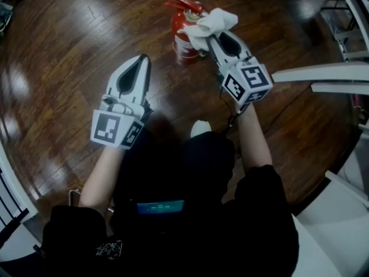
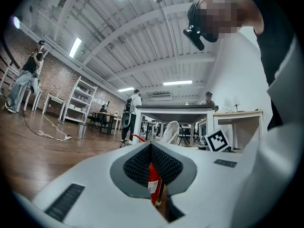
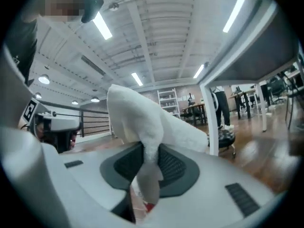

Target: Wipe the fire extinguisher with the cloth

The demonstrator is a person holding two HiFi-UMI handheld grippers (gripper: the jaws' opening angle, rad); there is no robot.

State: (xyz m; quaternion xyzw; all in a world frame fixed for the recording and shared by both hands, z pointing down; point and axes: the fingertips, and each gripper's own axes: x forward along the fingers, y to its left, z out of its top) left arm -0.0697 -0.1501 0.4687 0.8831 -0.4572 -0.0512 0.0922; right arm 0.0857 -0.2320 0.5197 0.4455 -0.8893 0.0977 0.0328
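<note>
Floor (image 1: 69, 56): dark glossy wood planks, open workshop w/ shelving and tables beyond.

Extinguisher (image 1: 183, 39): red, upright on floor, far centre of head view, lever handle at top pointing left. Also seen in left gripper view (image 2: 153, 179) as a red strip through the slit below the jaw tips.

Cloth (image 1: 213, 22): white, bunched, draped over extinguisher's top right side, touching the valve head. In right gripper view, cloth (image 3: 142, 118) rises in a thick fold above the jaws and hangs down between them.

Right gripper (image 1: 212, 37): at extinguisher's right side, jaws pinching the cloth; confirmed in its own view (image 3: 145, 152).

Left gripper (image 1: 144, 59): near-left of extinguisher, apart from it, above floor, tips aimed toward it. Jaws pressed together at tips (image 2: 151, 148), nothing held.

White table frame (image 1: 317, 74): right edge, apart from the work.
</note>
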